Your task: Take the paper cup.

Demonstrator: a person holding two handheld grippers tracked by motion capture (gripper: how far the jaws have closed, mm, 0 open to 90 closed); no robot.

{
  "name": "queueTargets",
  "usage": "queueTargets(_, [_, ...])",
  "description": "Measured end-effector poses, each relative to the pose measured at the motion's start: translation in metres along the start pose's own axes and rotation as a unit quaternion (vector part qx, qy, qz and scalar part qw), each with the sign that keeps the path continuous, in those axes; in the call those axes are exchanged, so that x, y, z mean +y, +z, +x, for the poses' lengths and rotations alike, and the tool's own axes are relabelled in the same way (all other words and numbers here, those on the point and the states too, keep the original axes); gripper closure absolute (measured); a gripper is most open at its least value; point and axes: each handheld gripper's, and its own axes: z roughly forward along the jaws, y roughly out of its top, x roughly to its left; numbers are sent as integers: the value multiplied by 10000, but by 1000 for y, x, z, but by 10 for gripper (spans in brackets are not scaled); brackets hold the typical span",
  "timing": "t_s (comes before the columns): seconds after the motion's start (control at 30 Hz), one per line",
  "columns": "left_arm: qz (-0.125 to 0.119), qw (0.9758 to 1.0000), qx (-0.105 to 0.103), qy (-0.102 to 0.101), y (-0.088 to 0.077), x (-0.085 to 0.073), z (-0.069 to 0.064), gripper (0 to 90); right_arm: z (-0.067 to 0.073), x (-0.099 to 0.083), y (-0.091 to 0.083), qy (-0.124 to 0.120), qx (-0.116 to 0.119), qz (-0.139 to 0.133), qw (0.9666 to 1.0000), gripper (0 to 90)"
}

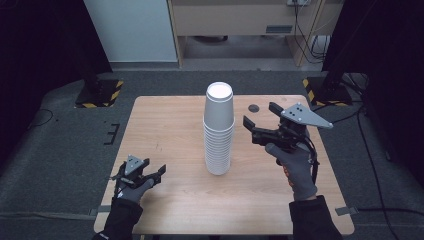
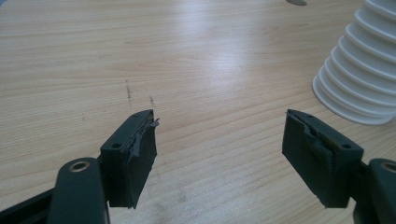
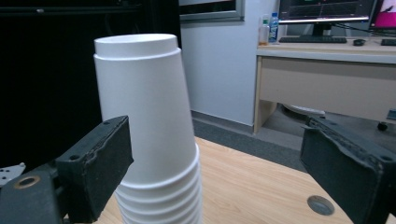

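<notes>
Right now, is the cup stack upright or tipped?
Upright. The cup stack stands mouth-down on the table, rims flat on the wood, bases up. The right gripper is open beside it, not touching.

In the left gripper view the stack of cups (image 2: 359, 79) is cut off by the top and right edges, so only its lowest rims show. In the right gripper view the bottom edge cuts the stack (image 3: 149, 130) off before it meets the bench (image 3: 252, 186), and the left jaw of the right claw (image 3: 224, 168) covers part of its side. In the high view the person's sleeves run off the bottom edge, and the small dark disc (image 1: 254, 108) on the bench is too small to identify.
</notes>
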Motion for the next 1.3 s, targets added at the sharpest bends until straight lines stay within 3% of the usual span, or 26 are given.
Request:
queueTargets(0.3, [6, 10000, -2, 6, 0, 0, 0, 247, 17, 7, 22, -62, 197, 54, 9998, 96])
queueTargets(0.7, [19, 10000, 14, 2, 0, 0, 1, 246, 28, 8, 44, 9, 357, 90, 9993, 96])
queueTargets(1.3, [40, 10000, 23, -5, 0, -1, 1, 243, 45, 4, 85, -147, 437, 286, 9985, 98])
